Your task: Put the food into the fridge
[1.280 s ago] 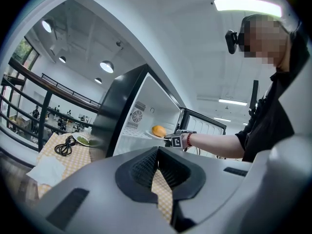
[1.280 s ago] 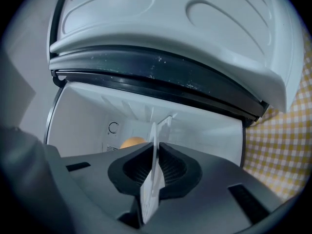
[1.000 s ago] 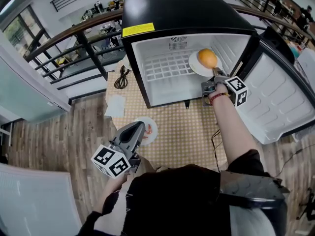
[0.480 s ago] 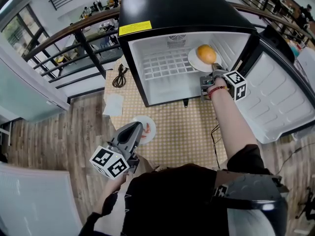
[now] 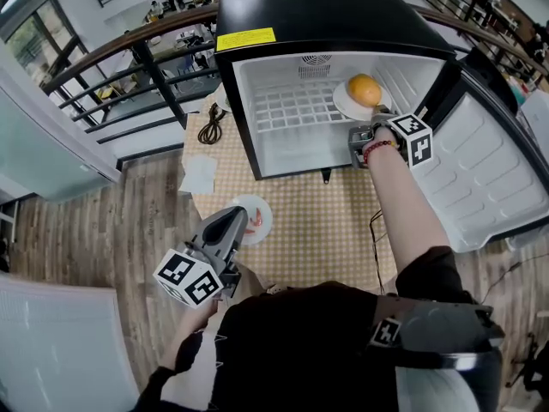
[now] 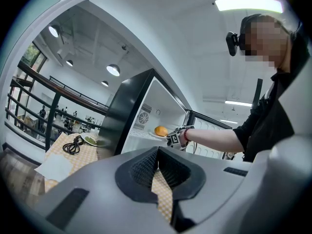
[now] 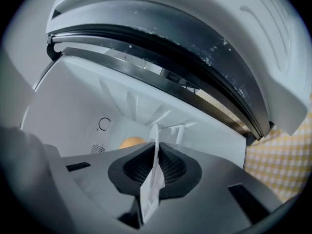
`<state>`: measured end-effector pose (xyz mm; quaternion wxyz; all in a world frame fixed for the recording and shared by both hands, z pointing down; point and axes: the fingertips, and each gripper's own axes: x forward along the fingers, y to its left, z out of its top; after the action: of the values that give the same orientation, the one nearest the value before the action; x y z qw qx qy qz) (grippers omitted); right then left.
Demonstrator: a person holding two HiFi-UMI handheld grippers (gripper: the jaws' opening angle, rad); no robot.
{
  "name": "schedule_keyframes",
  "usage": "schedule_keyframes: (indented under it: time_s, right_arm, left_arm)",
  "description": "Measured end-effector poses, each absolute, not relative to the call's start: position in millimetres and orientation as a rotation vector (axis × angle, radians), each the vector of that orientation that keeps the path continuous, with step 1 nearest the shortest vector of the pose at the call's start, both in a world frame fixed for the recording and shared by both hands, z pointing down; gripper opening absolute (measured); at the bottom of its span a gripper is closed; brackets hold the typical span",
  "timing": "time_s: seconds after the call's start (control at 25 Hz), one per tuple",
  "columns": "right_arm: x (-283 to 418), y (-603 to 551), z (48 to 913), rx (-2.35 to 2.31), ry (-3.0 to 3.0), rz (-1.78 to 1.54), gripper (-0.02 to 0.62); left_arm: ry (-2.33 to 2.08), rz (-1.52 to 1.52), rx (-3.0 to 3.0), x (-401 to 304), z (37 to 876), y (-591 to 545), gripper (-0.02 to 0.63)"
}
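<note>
Item, as we find it: a black mini fridge [image 5: 326, 11] standing on a table with a yellow checked cloth [image 5: 330, 221], its door [image 5: 493, 178] swung wide to our right. Right gripper [image 5: 374, 125]: reached into the open compartment, jaws clamped on the rim of a white plate [image 5: 345, 106]. In the right gripper view we see that rim edge-on between the pads. On the plate is one round orange food [image 5: 364, 89], inside the fridge at the right end of the white wire shelf [image 5: 287, 114]; we cannot tell whether the plate rests on the shelf or hangs just above it. Left gripper [image 5: 233, 221]: held low at our left side, well apart from the fridge, jaws together with nothing between them, pointing level. By its tip in the head view, down on the cloth, is a second small plate [image 5: 262, 221] bearing something reddish that we cannot identify. Also left of the fridge: a coiled black cable [image 5: 210, 130] on the cloth, and a white sheet of paper [image 5: 199, 175] at the cloth's left edge. Behind the fridge, a dark railing [image 5: 129, 51]
</note>
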<state>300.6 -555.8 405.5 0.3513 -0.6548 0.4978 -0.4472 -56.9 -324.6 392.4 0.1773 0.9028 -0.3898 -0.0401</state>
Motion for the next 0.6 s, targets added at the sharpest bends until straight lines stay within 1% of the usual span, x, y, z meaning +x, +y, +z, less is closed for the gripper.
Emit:
schedule_keyframes:
  time_s: [0.44, 0.6]
  right_arm:
    - [297, -560, 389, -1.941, 1.438, -1.000, 0.029]
    - [295, -556, 389, -2.062, 1.494, -0.963, 0.050]
  left_arm:
    - [-1.114, -0.126, 2.538, -62, 397, -323, 0.014]
    - [-1.121, -0.134, 2.532, -65, 397, -320, 0.012]
